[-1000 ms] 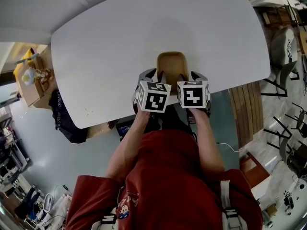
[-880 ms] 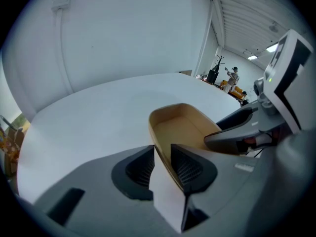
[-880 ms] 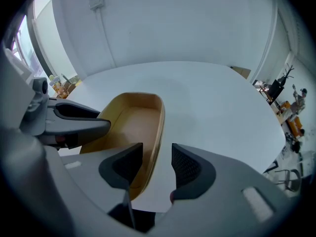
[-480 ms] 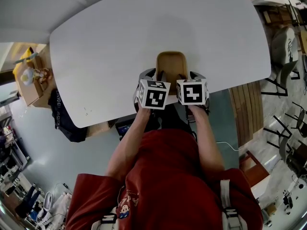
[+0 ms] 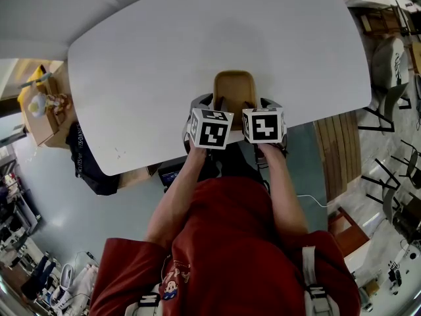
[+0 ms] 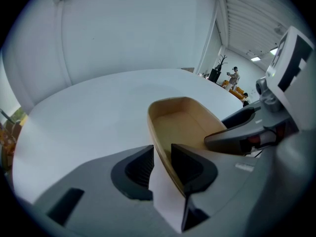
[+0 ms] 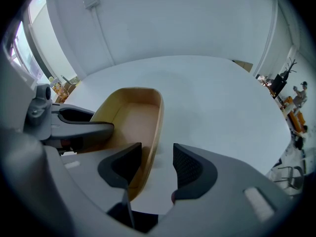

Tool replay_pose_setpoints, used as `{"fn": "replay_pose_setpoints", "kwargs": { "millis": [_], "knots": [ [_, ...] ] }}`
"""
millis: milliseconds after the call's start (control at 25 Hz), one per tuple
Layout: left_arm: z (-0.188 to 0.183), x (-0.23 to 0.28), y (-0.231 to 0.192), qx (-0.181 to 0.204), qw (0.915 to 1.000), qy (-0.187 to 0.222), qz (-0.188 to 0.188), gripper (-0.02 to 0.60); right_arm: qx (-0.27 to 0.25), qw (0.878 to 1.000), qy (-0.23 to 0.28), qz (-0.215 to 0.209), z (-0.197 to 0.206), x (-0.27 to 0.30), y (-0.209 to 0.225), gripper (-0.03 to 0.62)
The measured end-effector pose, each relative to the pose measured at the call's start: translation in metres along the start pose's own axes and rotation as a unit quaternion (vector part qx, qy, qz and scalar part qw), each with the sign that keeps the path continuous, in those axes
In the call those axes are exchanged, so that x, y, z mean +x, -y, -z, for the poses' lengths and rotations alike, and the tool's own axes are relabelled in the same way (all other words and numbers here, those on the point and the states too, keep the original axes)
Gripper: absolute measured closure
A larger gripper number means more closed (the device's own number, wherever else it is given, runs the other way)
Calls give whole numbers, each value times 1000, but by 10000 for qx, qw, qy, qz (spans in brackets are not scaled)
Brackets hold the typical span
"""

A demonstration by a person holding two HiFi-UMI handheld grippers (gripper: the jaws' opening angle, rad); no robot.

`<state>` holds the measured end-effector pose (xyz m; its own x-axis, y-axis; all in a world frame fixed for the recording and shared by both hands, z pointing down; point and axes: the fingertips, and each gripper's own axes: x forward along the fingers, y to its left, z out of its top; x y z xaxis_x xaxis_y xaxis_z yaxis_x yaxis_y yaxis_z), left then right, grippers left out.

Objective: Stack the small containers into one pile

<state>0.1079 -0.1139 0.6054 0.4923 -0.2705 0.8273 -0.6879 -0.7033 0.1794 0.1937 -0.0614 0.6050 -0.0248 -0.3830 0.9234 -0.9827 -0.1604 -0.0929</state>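
Note:
One tan, rounded container [image 5: 234, 87] stands on the white table [image 5: 164, 58] near its front edge; whether others are nested in it I cannot tell. My left gripper [image 5: 209, 103] straddles its left wall and my right gripper [image 5: 262, 104] its right wall. In the left gripper view the container [image 6: 180, 122] has its rim between the pads of the left gripper [image 6: 160, 164], with white table showing beside the left pad. In the right gripper view the container [image 7: 133, 117] has its wall inside the right gripper [image 7: 157, 164], clear of the right pad. Both sets of jaws have just been opening.
The table's front edge lies just under the grippers. On the floor to the left are a cardboard box [image 5: 39, 107] with yellow items and a dark bag [image 5: 89, 163]. Chairs [image 5: 395, 64] stand off the table's right end.

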Motion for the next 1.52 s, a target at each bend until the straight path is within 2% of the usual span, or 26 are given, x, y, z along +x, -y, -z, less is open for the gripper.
{"fn": "replay_pose_setpoints", "kwargs": {
  "millis": [560, 840, 1200, 1520],
  "knots": [
    [-18, -19, -6, -86, 9990, 437, -61, 453, 31, 9996, 278, -12, -10, -13, -2, 373],
    [-36, -47, -26, -221, 9964, 785, -235, 453, 101, 9977, 671, 84, -26, -30, 1, 372],
    [-53, -93, -66, -481, 9876, 1357, -631, 453, -8, 9902, 1397, 73, -63, -65, -12, 367],
    [-54, -141, -98, -635, 9748, 1856, -1057, 453, -384, 9772, 2081, -183, -96, -92, -55, 362]
  ]
}}
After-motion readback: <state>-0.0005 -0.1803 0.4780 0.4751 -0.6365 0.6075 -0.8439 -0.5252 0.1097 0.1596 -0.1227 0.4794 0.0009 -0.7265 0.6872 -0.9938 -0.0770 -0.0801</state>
